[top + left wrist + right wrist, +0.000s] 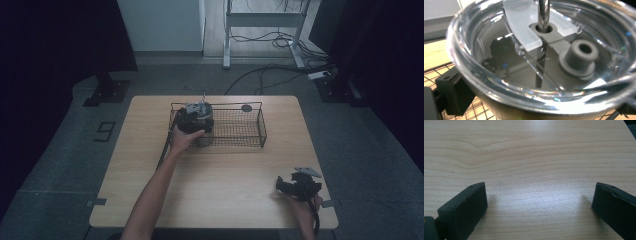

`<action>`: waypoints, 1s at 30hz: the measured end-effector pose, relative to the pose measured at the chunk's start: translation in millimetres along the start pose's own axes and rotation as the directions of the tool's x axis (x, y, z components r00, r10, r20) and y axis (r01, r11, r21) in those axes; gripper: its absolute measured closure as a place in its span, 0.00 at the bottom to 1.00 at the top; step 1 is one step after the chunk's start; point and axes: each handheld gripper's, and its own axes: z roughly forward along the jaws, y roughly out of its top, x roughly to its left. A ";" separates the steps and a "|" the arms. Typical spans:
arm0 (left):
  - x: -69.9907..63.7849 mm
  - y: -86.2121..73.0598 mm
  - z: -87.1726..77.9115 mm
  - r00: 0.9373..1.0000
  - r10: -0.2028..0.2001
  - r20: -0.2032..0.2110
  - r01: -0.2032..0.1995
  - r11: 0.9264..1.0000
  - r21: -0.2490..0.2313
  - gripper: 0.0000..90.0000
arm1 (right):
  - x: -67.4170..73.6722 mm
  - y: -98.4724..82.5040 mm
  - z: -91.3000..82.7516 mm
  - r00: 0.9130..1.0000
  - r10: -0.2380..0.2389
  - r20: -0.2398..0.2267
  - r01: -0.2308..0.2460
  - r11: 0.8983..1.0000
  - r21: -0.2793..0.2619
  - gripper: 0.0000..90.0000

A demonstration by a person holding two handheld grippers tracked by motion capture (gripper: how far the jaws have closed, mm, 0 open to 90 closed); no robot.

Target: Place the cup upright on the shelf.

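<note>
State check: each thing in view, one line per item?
Tumbler: upright in the basket, clear lid on, straw through it.
Basket: on the table, open top.
Left gripper: at the tumbler, grip unclear.
Right gripper: open, nothing between jaws, over table.

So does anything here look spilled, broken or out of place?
Nothing stands out. The lidded cup with its straw stands upright in the left end of the wire basket, at the left gripper. No spill shows on the table.
</note>
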 end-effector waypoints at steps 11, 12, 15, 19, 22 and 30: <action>1.3 7.4 -17.3 1.000 -0.007 0.016 0.008 0.999 -0.054 0.01 | 0.0 0.0 0.0 1.000 0.000 0.000 0.000 1.000 0.000 0.00; 2.2 8.0 -19.5 1.000 -0.012 0.019 0.013 0.998 -0.055 0.01 | 0.0 0.0 0.0 1.000 0.000 0.000 0.000 1.000 0.000 0.00; 5.6 8.6 -27.4 0.999 -0.029 0.033 0.031 0.998 -0.061 0.01 | 0.0 0.0 0.0 1.000 0.000 0.000 0.000 1.000 0.000 0.00; 8.7 8.1 -41.5 0.999 -0.026 0.039 0.029 0.997 -0.075 0.01 | 0.0 0.0 0.0 1.000 0.000 0.000 0.000 1.000 0.000 0.00; 8.3 7.0 -53.2 0.999 -0.012 0.036 0.014 0.997 -0.075 0.00 | 0.1 0.0 -0.1 1.000 0.000 0.000 0.000 1.000 0.000 0.00; 1.6 -1.9 -81.4 0.995 0.011 0.097 -0.002 0.995 -0.097 0.00 | 0.4 -0.3 -0.4 1.000 0.004 0.002 -0.004 1.000 0.000 0.00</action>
